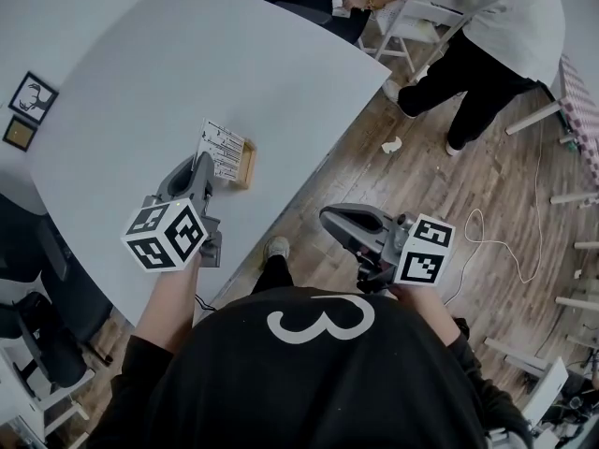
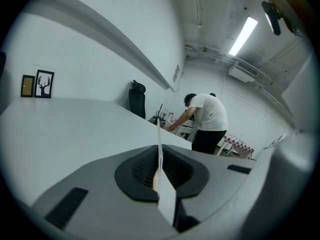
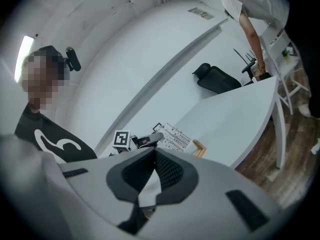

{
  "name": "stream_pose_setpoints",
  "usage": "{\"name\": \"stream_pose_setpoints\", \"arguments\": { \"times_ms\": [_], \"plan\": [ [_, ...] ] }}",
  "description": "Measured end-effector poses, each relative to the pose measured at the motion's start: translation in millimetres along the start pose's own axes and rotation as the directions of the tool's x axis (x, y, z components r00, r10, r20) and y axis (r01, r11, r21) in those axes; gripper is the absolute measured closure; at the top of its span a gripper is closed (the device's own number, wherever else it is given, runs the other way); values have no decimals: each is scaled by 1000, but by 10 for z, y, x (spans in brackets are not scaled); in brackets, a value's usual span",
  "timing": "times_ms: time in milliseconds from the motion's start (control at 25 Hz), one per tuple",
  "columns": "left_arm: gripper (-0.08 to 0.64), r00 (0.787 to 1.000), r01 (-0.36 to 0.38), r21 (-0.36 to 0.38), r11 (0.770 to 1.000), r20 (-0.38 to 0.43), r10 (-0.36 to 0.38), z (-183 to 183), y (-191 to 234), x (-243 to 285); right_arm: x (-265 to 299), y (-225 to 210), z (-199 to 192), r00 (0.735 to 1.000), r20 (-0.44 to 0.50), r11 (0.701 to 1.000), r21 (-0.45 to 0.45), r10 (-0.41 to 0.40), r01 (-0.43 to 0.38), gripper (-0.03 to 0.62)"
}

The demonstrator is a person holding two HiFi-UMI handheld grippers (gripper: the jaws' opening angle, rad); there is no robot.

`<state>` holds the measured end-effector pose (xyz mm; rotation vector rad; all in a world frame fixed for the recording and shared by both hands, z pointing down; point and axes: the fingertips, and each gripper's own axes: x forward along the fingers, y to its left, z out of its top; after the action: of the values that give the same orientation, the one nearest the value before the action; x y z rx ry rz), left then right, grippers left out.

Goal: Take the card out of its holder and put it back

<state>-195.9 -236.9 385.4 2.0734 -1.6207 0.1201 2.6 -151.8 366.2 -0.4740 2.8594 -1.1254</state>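
Head view first: the left gripper [image 1: 204, 165] held the white printed paper card [image 1: 225, 148] right by the small light wooden holder [image 1: 247, 166] on the big curved white table [image 1: 140, 64]. Whether the card's bottom edge was out of the slot was not clear. The right gripper [image 1: 329, 218] hung over the brown wood floor [image 1: 374, 157], well away from the card.

Left gripper view next: its jaws were squeezed tight on the thin card, seen edge-on.

Right gripper view last: its jaws were closed together with nothing in them.

The card could bend or slip, because only one edge was pinched. It could also miss the slot and tip the holder, since nothing held the holder down.

Counting: one card, one holder, two grippers, two little framed pictures [image 1: 33, 96], one standing person in a white shirt [image 1: 510, 26].
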Motion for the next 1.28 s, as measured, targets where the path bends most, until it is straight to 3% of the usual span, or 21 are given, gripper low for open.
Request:
{"name": "stream_pose_setpoints", "arguments": {
  "times_ms": [360,600,1280],
  "plan": [
    [534,998,12,-7,1000,63,-12,145,-112,-138,-49,76,-50,1000,-12,1000,-18,11,-11,586],
    [534,995,34,-32,999,100,-31,139,-306,-539,-215,371,-111,1000,-10,998,-58,29,-30,586],
    [534,967,221,-31,975,137,-215,-173,-1288,-1292,-780,938,-311,998,-15,988,-143,64,-65,586]
  ]
}}
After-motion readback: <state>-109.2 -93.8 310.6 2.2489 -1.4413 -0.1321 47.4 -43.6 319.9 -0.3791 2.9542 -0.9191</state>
